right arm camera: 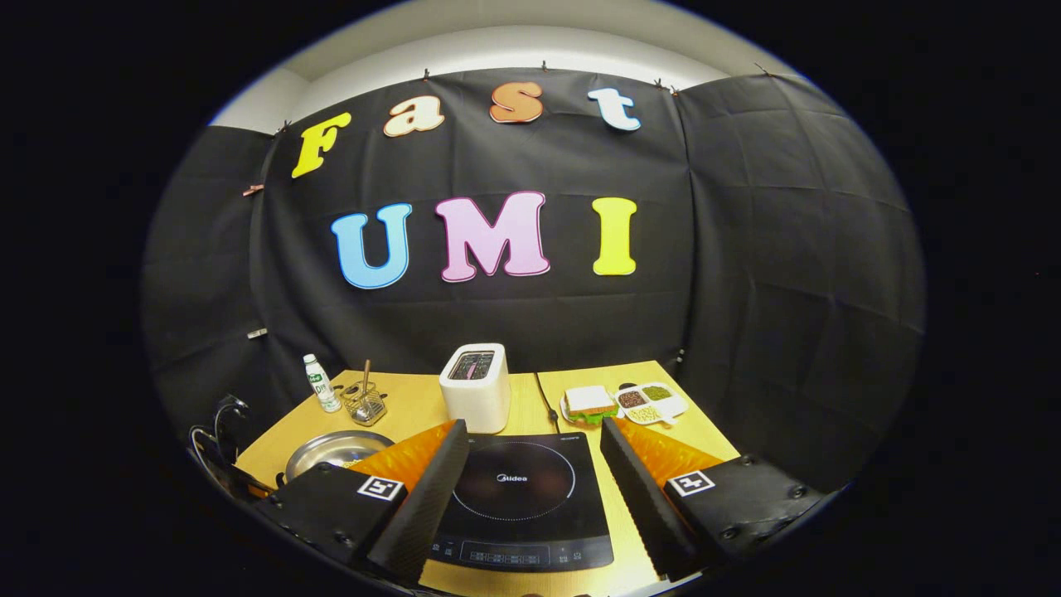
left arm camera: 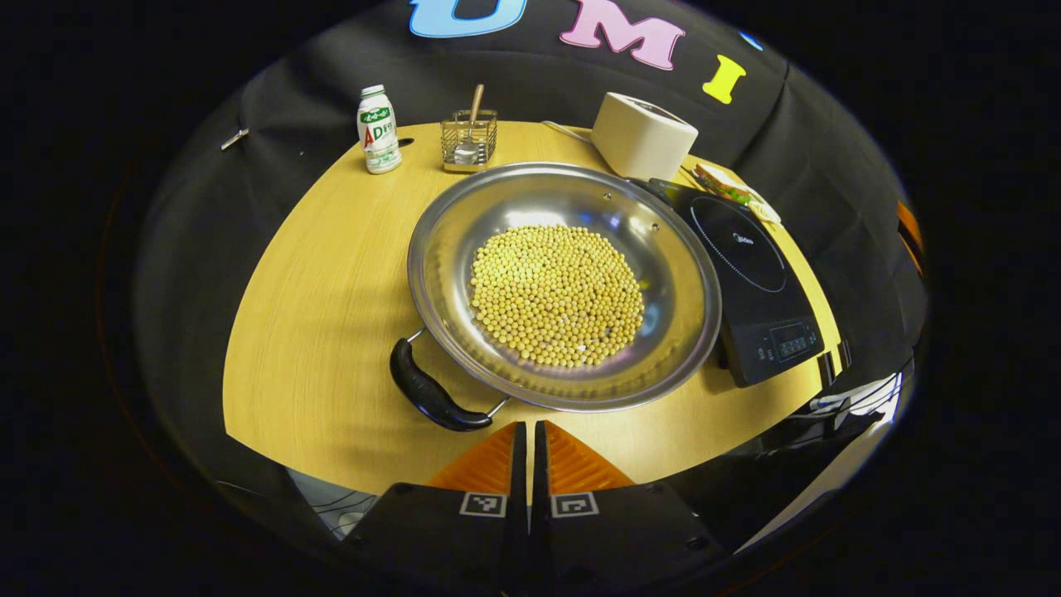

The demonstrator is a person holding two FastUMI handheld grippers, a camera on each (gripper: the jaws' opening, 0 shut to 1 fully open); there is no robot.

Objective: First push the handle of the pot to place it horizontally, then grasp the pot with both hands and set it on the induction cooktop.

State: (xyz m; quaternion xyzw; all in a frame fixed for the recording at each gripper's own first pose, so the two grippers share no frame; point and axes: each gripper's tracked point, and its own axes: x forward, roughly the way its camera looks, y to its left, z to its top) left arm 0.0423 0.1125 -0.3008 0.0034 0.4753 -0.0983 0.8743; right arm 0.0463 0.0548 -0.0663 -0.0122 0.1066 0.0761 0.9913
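A wide steel pot (left arm camera: pixel 448 249) full of yellow beans (left arm camera: pixel 557 295) sits mid-table in the left gripper view; its black handle (left arm camera: pixel 431 390) points toward the near left. My left gripper (left arm camera: pixel 529 435) is shut with nothing in it, just short of the pot's near rim, right of the handle. The black induction cooktop (left arm camera: pixel 750 274) lies right of the pot. In the right gripper view my right gripper (right arm camera: pixel 530 464) stands open over the cooktop (right arm camera: pixel 518 497), its fingers (right arm camera: pixel 431 489) framing it. The pot (right arm camera: pixel 336 450) peeks out at the left.
At the back of the table stand a white toaster (left arm camera: pixel 645 135), a wire basket with a spoon (left arm camera: pixel 469 139) and a small white bottle (left arm camera: pixel 378 130). A sandwich plate (right arm camera: pixel 588 404) and a divided snack dish (right arm camera: pixel 652 400) lie behind the cooktop. Cables (right arm camera: pixel 217 431) hang off the table's left edge.
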